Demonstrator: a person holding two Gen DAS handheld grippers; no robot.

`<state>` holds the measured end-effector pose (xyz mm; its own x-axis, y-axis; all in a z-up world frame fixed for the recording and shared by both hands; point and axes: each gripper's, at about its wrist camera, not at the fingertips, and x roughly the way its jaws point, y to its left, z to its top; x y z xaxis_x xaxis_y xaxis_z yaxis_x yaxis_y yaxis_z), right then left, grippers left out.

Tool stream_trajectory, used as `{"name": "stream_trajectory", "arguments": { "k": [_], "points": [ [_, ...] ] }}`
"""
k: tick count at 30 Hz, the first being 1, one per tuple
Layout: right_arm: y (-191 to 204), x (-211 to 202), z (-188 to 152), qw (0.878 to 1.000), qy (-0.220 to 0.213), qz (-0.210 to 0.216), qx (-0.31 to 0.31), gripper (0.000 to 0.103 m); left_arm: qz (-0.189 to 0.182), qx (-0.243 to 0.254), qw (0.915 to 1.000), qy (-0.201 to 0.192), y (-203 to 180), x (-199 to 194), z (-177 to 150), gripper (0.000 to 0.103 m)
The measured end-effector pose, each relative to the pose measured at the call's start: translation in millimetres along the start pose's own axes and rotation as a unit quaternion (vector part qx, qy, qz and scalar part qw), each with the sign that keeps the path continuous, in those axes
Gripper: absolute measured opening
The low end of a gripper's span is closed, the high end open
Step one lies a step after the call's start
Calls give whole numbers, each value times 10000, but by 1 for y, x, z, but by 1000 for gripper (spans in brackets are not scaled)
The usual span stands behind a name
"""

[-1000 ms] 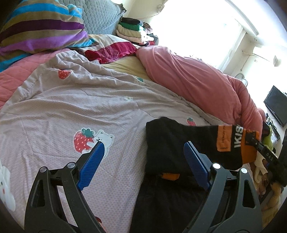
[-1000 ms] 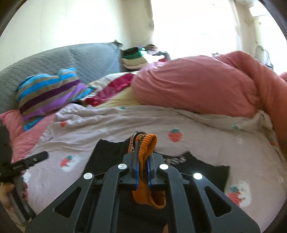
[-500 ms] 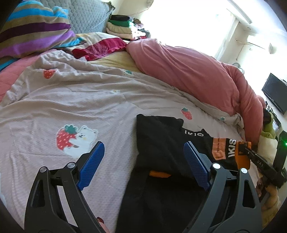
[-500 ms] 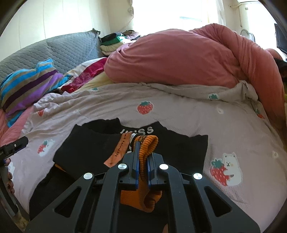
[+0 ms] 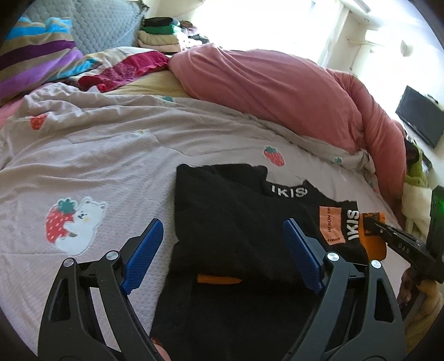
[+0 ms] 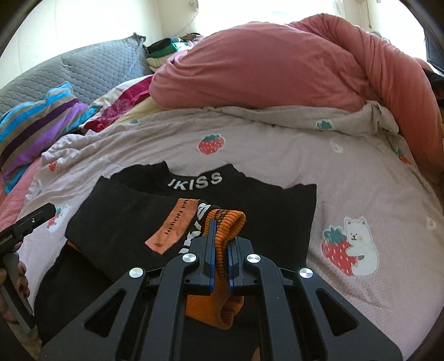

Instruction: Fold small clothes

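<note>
A small black sweater (image 5: 236,216) with white IKISS lettering and orange trim lies on the strawberry-print quilt (image 5: 105,155). It also shows in the right wrist view (image 6: 133,219). One sleeve is folded across the body. My right gripper (image 6: 220,222) is shut on that sleeve's orange ribbed cuff (image 6: 227,225), low over the sweater's right part. In the left wrist view the right gripper (image 5: 369,219) shows at the right edge with the cuff. My left gripper (image 5: 222,236) is open and empty, hovering over the sweater's lower left part.
A rolled pink duvet (image 5: 277,86) lies along the far right of the bed. A striped pillow (image 5: 36,61) and grey headboard cushion (image 5: 94,25) are at the back left, with stacked folded clothes (image 5: 158,36) behind. A black screen (image 5: 419,122) stands off the bed.
My right gripper carried the sleeve cuff across and down over the sweater's body, so the sleeve now lies folded over it. My left gripper stayed open and drifted slightly.
</note>
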<state>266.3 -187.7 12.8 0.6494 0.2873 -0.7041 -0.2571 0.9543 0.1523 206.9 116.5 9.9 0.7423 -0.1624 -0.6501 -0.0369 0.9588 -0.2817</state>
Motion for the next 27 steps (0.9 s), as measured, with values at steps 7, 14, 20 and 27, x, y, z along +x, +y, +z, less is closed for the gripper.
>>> {"name": "stream_trajectory", "arguments": {
  "k": [7,14,20,27],
  "points": [
    [-6,12,-4,9998,163,-106,111,15,-59,228,9996,164,-10,16,-1,78],
    [-17,11,-10,9985,272,-329,347,27,-47,470,9982,373,-20,35,-1,78],
    [13,12,-18,9991,377,-140,-128,27,98,822,9914,1014,-24,65,-14,78],
    [48,23,-22,9973,496,114,-525,31,65,950,9888,1151,-20,69,-22,78]
  ]
}}
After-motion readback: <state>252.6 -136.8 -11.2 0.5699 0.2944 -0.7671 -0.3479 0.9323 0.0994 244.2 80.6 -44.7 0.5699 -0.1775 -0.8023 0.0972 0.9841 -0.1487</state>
